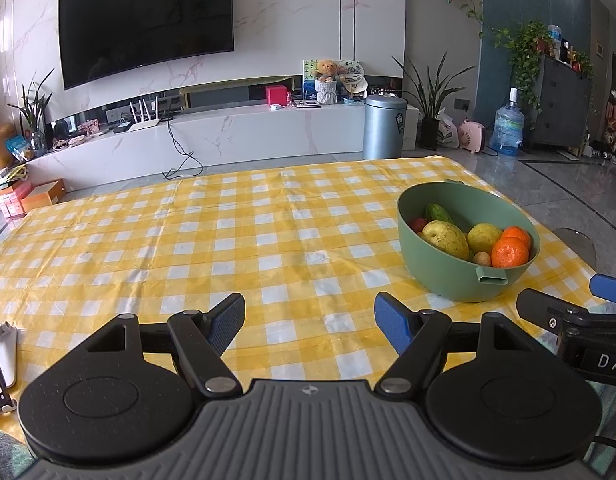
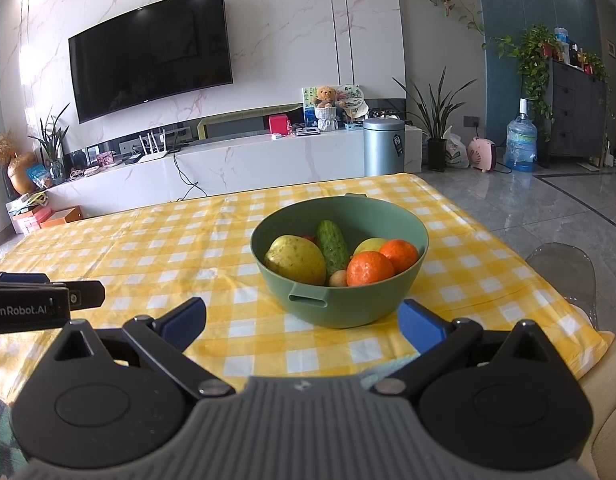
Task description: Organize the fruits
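A green bowl [image 2: 347, 308] stands on the yellow checked tablecloth [image 1: 228, 248], seen at right in the left wrist view as the same bowl [image 1: 447, 276]. It holds two oranges [image 2: 369, 269], two yellow pears [image 2: 295, 260], a cucumber [image 2: 332, 246], a small tan fruit [image 2: 338, 279] and something red [image 1: 418, 224]. My right gripper [image 2: 302, 326] is open, just in front of the bowl with nothing between its fingers. My left gripper [image 1: 309, 322] is open over bare cloth, left of the bowl. The right gripper [image 1: 563, 300] shows at the left view's right edge.
A clear chair back [image 2: 563, 268] stands at the table's right edge. A white stand with a phone [image 1: 2, 364] sits at the near left. Beyond the table are a TV wall, a grey bin [image 1: 383, 126], plants and a water bottle [image 2: 520, 142].
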